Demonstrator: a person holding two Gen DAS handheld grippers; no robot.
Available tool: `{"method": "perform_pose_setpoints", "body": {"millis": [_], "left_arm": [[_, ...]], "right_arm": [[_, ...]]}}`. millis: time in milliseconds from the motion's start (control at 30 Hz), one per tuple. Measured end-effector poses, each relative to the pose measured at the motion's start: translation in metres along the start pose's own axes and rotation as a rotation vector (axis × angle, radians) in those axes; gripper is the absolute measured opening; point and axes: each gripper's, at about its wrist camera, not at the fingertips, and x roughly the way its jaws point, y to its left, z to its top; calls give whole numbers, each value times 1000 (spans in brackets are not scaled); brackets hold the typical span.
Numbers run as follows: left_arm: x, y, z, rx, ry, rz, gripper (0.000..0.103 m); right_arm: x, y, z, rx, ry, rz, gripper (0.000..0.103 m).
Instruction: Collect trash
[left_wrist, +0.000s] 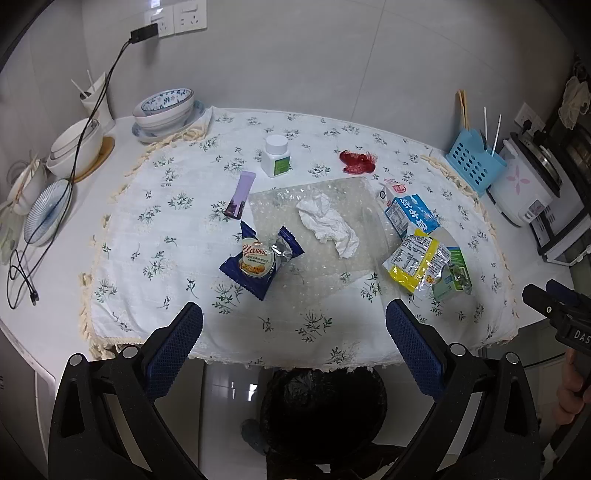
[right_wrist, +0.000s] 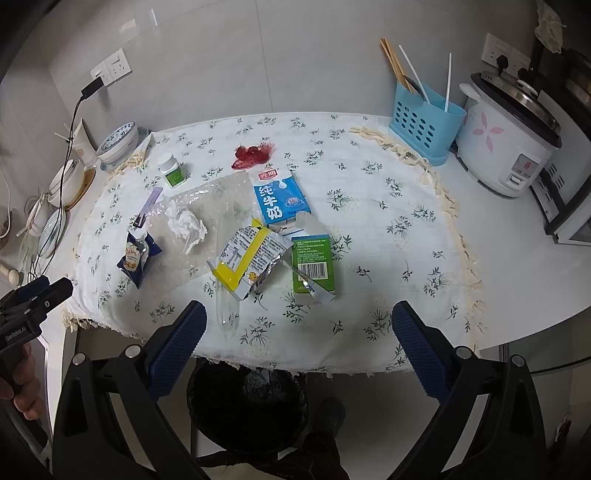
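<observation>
Both my left gripper (left_wrist: 294, 323) and right gripper (right_wrist: 299, 325) hung apart, empty, over the table's near edge, bin (right_wrist: 246, 402) beneath for dropping wrappers.

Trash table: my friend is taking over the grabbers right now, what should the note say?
Left hand-held gripper: open, empty, above the near table edge.
Right hand-held gripper: open, empty, same spot.
On the cloth: blue snack wrapper, crumpled tissue on bubble wrap, yellow packet, milk carton, green box, red scrap, purple sachet.
Black-bagged bin sits below the edge.
Done: nothing visibly collected. Left: everything.
</observation>
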Motion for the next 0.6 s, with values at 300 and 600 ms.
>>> {"method": "perform_pose_setpoints", "body": {"millis": [300,600], "left_arm": [[2,1,2,-7,5,0,97],[19,10,7,-7,19,12,97]], "right_arm": [[0,0,0,1,-1,1,97],[11,6,8,-19,9,4,97]]}}
